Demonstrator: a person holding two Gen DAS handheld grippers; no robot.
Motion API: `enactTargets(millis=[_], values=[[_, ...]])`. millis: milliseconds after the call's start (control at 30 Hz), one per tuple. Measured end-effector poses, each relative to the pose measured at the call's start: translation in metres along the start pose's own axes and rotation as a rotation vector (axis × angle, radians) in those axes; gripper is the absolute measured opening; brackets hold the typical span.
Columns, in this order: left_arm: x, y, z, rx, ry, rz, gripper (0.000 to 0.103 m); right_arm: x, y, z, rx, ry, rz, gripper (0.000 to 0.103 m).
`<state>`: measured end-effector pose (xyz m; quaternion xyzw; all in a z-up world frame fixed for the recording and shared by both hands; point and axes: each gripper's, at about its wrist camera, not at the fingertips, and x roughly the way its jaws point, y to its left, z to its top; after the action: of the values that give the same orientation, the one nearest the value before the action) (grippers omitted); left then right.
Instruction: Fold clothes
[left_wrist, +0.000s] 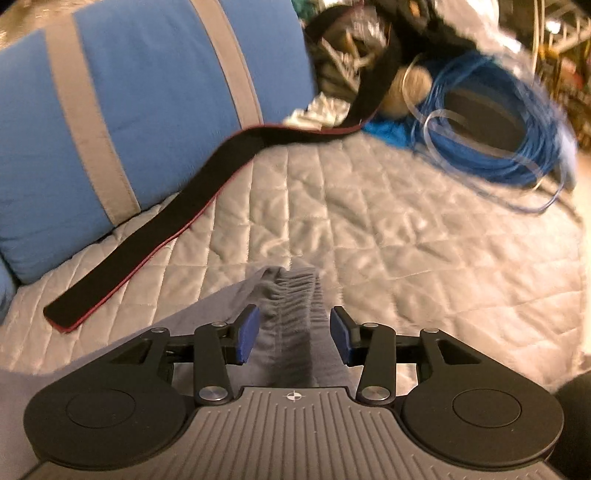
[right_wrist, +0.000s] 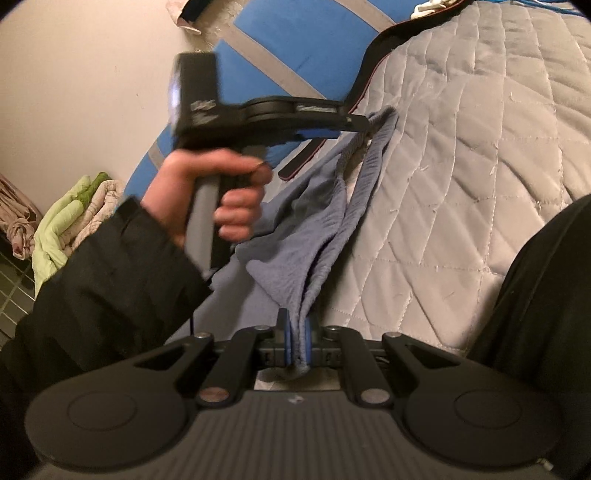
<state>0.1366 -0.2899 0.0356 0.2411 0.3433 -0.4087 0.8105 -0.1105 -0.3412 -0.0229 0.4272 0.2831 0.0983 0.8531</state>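
Observation:
A grey-blue garment with a ribbed elastic waistband (left_wrist: 291, 310) lies on a quilted grey bedspread (left_wrist: 388, 236). My left gripper (left_wrist: 293, 332) is open, its blue pads on either side of the waistband without pinching it. In the right wrist view the garment (right_wrist: 317, 229) stretches from my right gripper (right_wrist: 295, 341), which is shut on its edge, up to the left gripper (right_wrist: 364, 123), held by a hand in a black sleeve. The cloth hangs a little above the bed.
A black strap with a red edge (left_wrist: 173, 221) lies across the bed by a blue and grey cushion (left_wrist: 147, 92). A coil of blue cable (left_wrist: 495, 122) sits at the far right. Crumpled clothes (right_wrist: 70, 221) lie by the wall.

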Motion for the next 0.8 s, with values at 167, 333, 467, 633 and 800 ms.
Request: enactTargets(millis=[167, 333, 467, 633, 800], values=[[0.035, -0.003, 0.017, 0.052, 0.121, 0.003, 0.041, 0.000, -0.002, 0.002, 0.011, 0.004, 0.008, 0.008], [0.058, -0.004, 0.028, 0.007, 0.183, 0.036, 0.036, -0.001, -0.001, 0.006, 0.021, -0.008, 0.002, 0.008], [0.063, 0.003, 0.044, -0.083, 0.192, 0.125, 0.005, -0.010, 0.000, 0.014, 0.029, -0.050, -0.023, 0.007], [0.047, 0.013, 0.073, -0.145, 0.109, 0.181, 0.005, -0.030, -0.010, 0.036, 0.065, -0.126, -0.064, 0.007], [0.037, 0.014, 0.110, -0.212, 0.022, 0.187, 0.005, -0.057, -0.031, 0.067, 0.089, -0.194, -0.128, 0.006]])
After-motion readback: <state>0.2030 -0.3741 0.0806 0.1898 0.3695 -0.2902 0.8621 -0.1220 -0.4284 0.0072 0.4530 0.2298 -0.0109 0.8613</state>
